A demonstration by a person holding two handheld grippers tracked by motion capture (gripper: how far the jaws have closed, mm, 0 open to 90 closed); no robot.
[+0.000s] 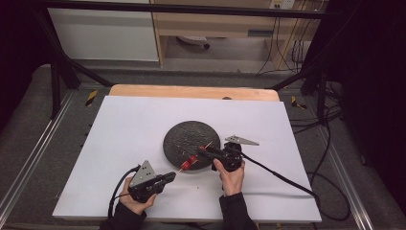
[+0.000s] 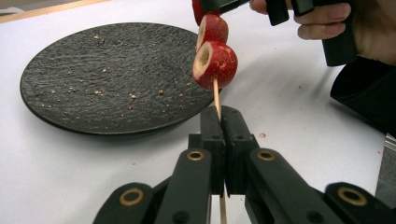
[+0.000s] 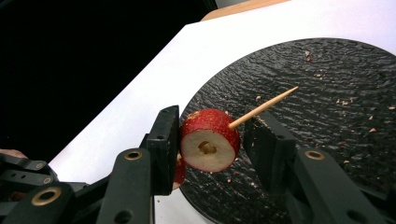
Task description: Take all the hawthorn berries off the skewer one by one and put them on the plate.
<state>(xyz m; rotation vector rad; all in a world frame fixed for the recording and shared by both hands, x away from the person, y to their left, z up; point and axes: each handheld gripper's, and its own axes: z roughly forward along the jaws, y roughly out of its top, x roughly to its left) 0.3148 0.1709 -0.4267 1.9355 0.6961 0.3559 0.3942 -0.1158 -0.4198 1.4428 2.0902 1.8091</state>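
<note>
Above the plate's [image 1: 191,143] near rim, the left gripper [image 1: 168,177] pinches a skewer [image 2: 217,100] slanting toward the right gripper [image 1: 203,150], whose narrowing fingers [image 3: 166,140] flank its top fruit slice [image 3: 210,140]

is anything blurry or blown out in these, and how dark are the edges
High view: soft and low in detail, white table sheet evenly lit, surroundings falling to black. Left gripper view: fruit slices sharp, near jaws slightly soft, sheet bright yet not glaring. Right gripper view: the slice and skewer crisp, upper left corner black, plate texture clear.
</note>
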